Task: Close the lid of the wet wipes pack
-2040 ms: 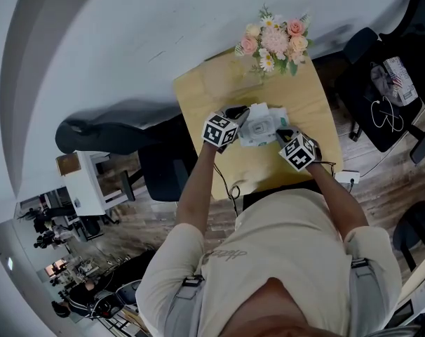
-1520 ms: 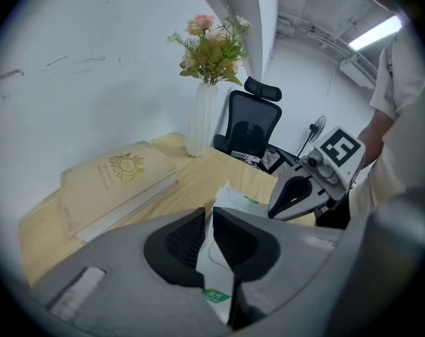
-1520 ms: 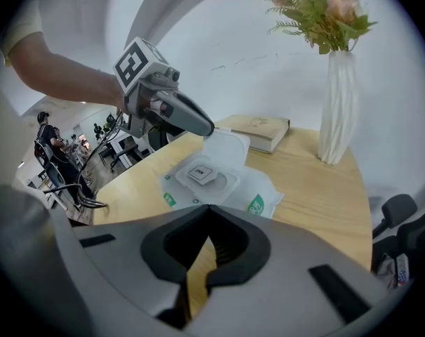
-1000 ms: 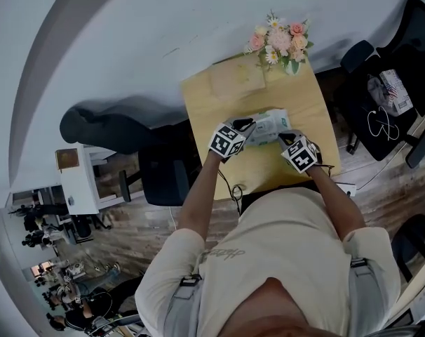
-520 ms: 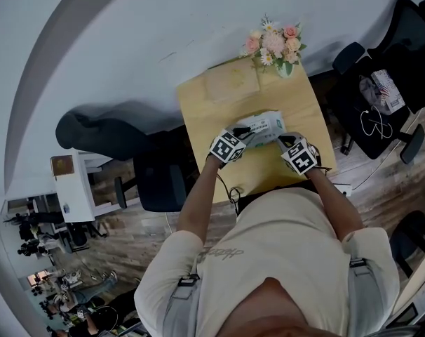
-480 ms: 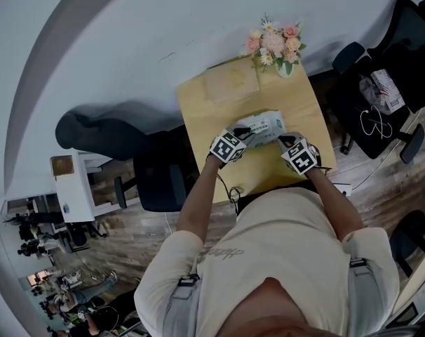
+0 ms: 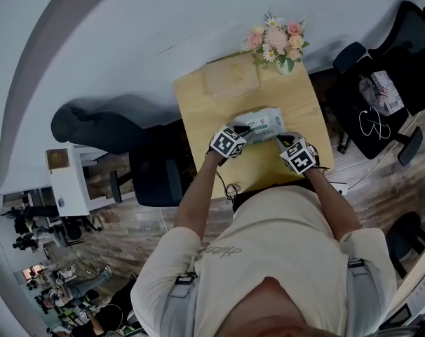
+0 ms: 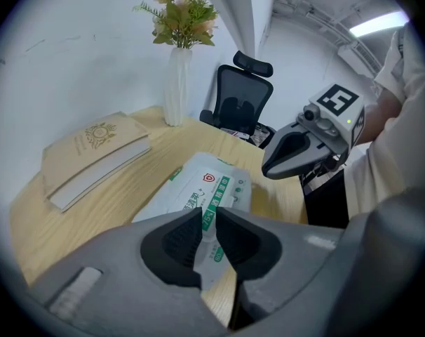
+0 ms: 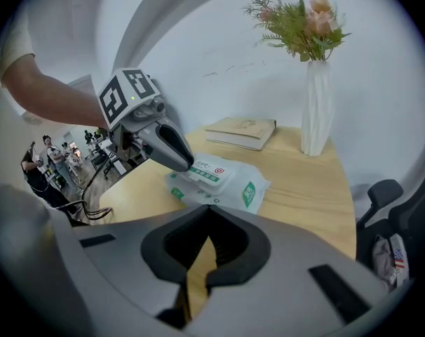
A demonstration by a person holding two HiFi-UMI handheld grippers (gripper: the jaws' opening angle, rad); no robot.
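1. Currently, the wet wipes pack [image 7: 263,123] lies flat on the table [image 7: 198,111], with its lid [image 9: 211,171] down.
2. Left gripper [image 8: 209,216]: jaws slightly apart, having just been opening. Nothing is clamped between them. The tips sit at the lid's edge.
3. Right gripper [image 9: 207,213]: jaws together and empty, near the pack.

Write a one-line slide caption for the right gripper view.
Left gripper at the lid of the wet wipes pack; book and flower vase behind.
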